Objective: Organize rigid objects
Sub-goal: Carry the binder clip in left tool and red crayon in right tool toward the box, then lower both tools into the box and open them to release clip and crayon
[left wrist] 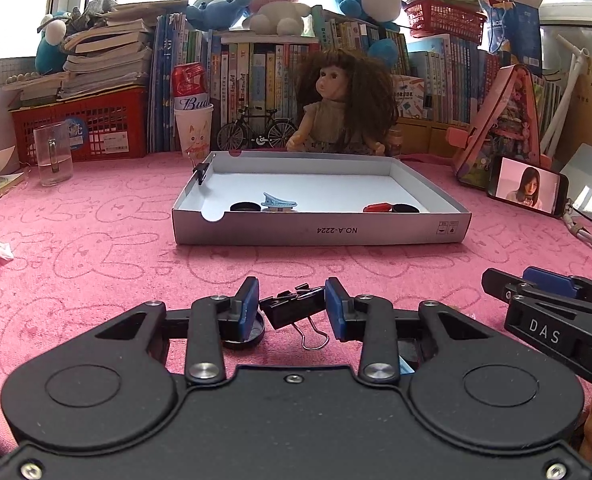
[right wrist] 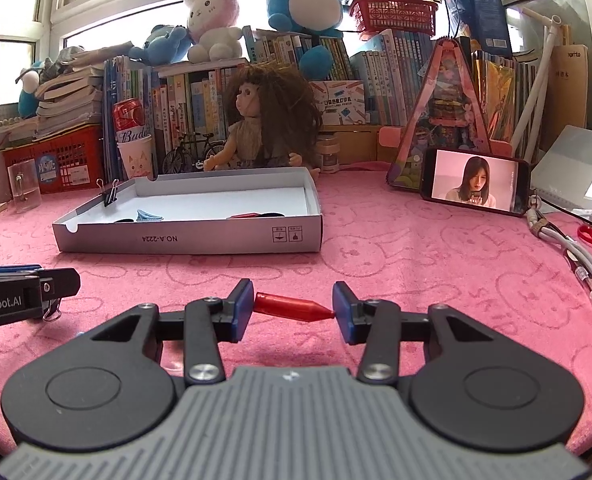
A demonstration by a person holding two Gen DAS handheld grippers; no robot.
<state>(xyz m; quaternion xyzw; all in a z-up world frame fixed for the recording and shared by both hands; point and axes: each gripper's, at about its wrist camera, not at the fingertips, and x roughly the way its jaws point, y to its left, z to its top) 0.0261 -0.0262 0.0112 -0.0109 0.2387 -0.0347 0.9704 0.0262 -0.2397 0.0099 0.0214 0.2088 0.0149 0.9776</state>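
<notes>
We are pinching a black binder clip (left wrist: 293, 306) in the left gripper (left wrist: 291, 309) and a red pen cap (right wrist: 291, 306) endwise in the right gripper (right wrist: 292, 307), both just above the pink cloth (left wrist: 95, 248). The pick-up step looks done; next we are likely carrying each forward over the near wall of the grey box (left wrist: 320, 232) to release beside the blue clip (left wrist: 277, 201).
</notes>
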